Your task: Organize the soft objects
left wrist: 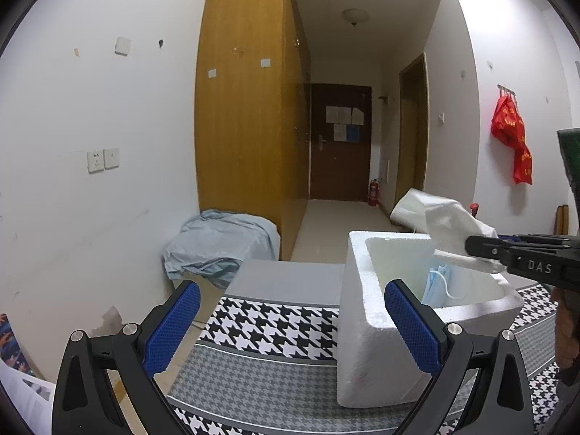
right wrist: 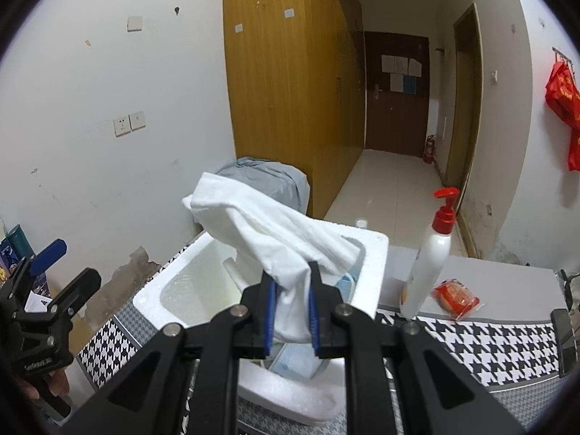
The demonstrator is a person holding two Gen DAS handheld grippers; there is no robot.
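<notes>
white walls, a wooden wardrobe [right wrist: 290, 72] and a houndstooth cloth [left wrist: 275, 322] under everything make the scene. the right gripper [right wrist: 293, 311] pinches a white towel [right wrist: 268, 232] between its blue pads, just over the white foam box [right wrist: 373, 264], where blue face masks [right wrist: 297, 360] lie inside. the left gripper [left wrist: 291, 326] stands wide with nothing between, the box at its 2 o'clock; a lotion bottle [right wrist: 431, 253] and a red packet [right wrist: 455, 297] stand at 3 o'clock of the box.

White cloth [right wrist: 268, 232], houndstooth tablecloth [right wrist: 489, 344]

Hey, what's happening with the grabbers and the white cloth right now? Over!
Right hand-held gripper pinching white cloth above foam box. Left hand-held gripper open, empty. Nothing blocking.
</notes>
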